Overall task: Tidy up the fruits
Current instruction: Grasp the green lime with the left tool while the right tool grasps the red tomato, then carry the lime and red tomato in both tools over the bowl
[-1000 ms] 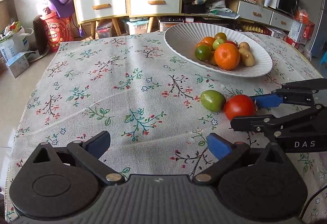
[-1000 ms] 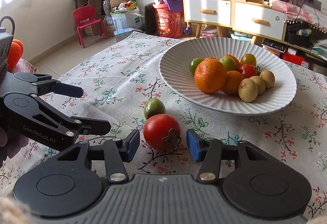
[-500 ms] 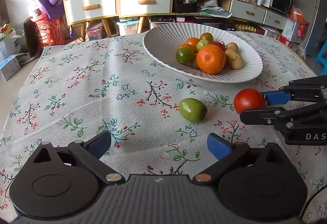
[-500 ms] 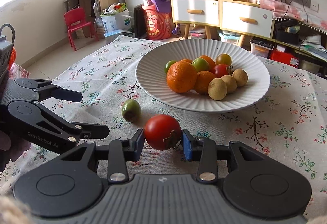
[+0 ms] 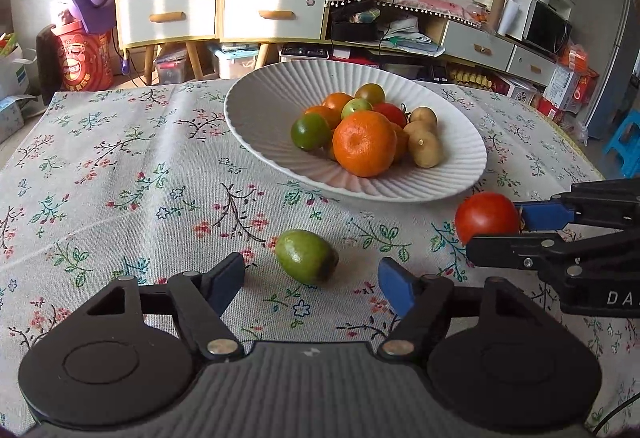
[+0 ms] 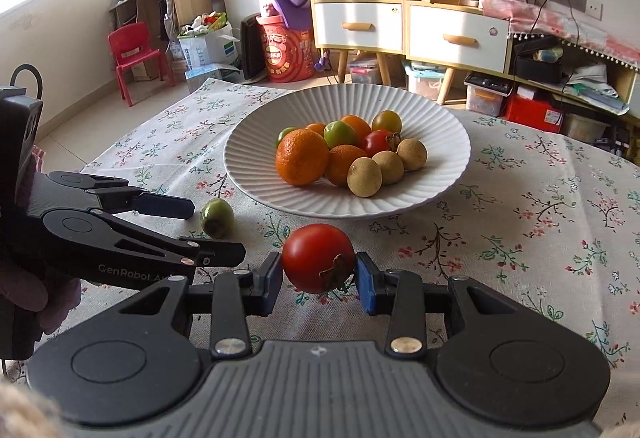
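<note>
My right gripper (image 6: 319, 274) is shut on a red tomato (image 6: 318, 257) and holds it just above the floral tablecloth, in front of the white ribbed plate (image 6: 448, 174). The tomato also shows in the left wrist view (image 5: 486, 216). My left gripper (image 5: 310, 280) is open, its blue pads on either side of a small green fruit (image 5: 306, 256) lying on the cloth; the fruit also shows in the right wrist view (image 6: 217, 217). The plate (image 5: 264, 106) holds oranges, green and red tomatoes and brown round fruits.
The table's far edge lies just behind the plate. Beyond it stand a white drawer cabinet (image 5: 224, 14), a red barrel (image 5: 84, 58) and floor clutter. A red chair (image 6: 134, 56) stands at the far left.
My right gripper closed on the red tomato and lifted it toward the plate. My left gripper moved in so that the green fruit sits between its open fingers.
</note>
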`<state>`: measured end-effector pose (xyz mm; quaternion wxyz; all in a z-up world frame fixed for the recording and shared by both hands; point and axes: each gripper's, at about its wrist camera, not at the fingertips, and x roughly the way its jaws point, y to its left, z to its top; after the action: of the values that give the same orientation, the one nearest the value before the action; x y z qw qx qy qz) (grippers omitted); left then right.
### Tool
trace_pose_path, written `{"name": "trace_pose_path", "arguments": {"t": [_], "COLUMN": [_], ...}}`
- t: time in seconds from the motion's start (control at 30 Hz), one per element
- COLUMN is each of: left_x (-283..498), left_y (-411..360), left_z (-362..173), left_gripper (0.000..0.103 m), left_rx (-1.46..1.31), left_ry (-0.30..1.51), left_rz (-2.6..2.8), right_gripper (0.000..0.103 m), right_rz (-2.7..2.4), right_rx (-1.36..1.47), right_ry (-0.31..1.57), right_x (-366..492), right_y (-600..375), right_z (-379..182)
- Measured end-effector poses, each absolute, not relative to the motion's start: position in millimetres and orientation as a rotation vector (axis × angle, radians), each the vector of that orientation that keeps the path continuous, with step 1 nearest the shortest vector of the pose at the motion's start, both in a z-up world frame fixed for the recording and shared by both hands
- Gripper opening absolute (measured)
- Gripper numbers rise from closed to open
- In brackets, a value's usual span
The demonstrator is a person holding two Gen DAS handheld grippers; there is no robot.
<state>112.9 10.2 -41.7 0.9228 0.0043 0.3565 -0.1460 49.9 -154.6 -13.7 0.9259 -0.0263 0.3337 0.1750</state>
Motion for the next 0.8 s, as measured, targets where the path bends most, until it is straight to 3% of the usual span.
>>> {"name": "trace_pose_path", "arguments": {"t": [0.27,0.8], "left_x": [112.0,86.7], "left_y": [6.6,-5.8], "left_z": [-39.9,-7.6], "left_gripper": [0.031,0.029], "left_rx": [-0.006,0.056], "left_ry": [0.715,0.66], "left_rz": [-0.292,-0.351], "right_gripper": [0.036,0.036], "right_rz": [0.354,0.364], "right_rx": [-0.045,-0.024], "right_ry": [0.679,0.628], "right_x": [50.3,45.9], "right_y": [-159.2,-165.8], "right_z": [-12.7,6.7]}}
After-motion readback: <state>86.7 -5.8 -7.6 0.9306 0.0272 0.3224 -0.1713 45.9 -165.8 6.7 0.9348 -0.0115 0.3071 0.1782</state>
